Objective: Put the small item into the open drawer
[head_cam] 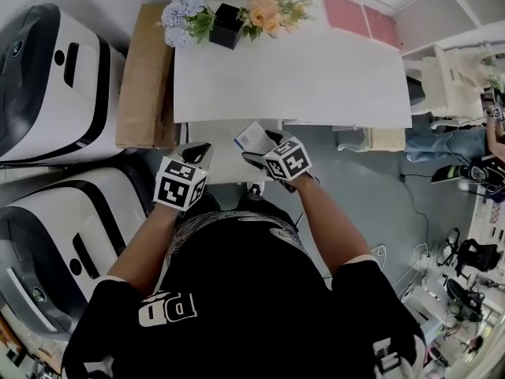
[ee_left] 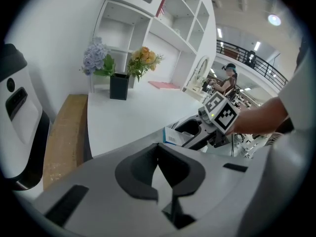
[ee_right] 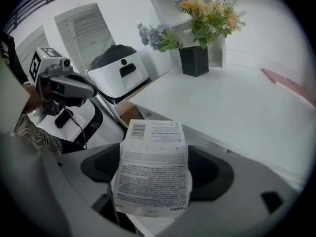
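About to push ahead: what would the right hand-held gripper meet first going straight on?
Likely the front edge of the white table, just beyond the box it holds; depth is uncertain.

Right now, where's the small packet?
The small packet is clamped in the right hand-held gripper, head view centre, by the white table's near edge.

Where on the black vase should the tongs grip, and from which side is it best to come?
Grip the black vase low on its two flat side walls, coming level from the near edge of the white table: flowers spread wide over its mouth, likely blocking a way from above.
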Available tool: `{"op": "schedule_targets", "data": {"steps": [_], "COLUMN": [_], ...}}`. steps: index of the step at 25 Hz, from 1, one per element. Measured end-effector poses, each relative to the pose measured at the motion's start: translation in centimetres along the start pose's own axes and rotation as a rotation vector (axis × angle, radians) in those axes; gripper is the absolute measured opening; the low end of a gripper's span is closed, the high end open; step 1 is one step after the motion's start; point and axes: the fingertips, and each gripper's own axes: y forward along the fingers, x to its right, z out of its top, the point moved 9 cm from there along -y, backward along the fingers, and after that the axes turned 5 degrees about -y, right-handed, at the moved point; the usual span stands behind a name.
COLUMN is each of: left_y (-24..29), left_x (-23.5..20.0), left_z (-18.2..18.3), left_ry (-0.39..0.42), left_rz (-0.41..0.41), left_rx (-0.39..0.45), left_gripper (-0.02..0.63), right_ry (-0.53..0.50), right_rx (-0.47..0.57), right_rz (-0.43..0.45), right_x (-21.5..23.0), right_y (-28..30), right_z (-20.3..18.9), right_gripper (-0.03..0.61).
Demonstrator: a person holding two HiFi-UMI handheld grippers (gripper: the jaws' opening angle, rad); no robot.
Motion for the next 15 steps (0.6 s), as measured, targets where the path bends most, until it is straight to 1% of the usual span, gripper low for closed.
{"op": "schedule_targets", "data": {"steps": [7, 12, 15], "left_y": [0.7, 0.9, 0.8], "left_x": [-0.7, -1.0, -1.3], "left_z": [-0.8, -1.6, -2.0], "left_ry": [-0.04, -0.062, -0.085], "left_rz": [0.008, 0.016, 0.019], "left_rx": [-0.02, -0.036, -0.036], "left_gripper": [0.014, 0.014, 0.014], "right_ry": [-0.063, -0.155, -0.228], "right_rx": [-0.129, -0.22, -0.264], "right_rz": [-0.003, 0.016, 0.037], "right_x": [0.5, 0.5, 0.4], "right_y": [4.3, 7.5, 9.1], "right_z": [-1.6, -2.3, -2.3], "right_gripper": [0.428, 0.428, 0.428]}}
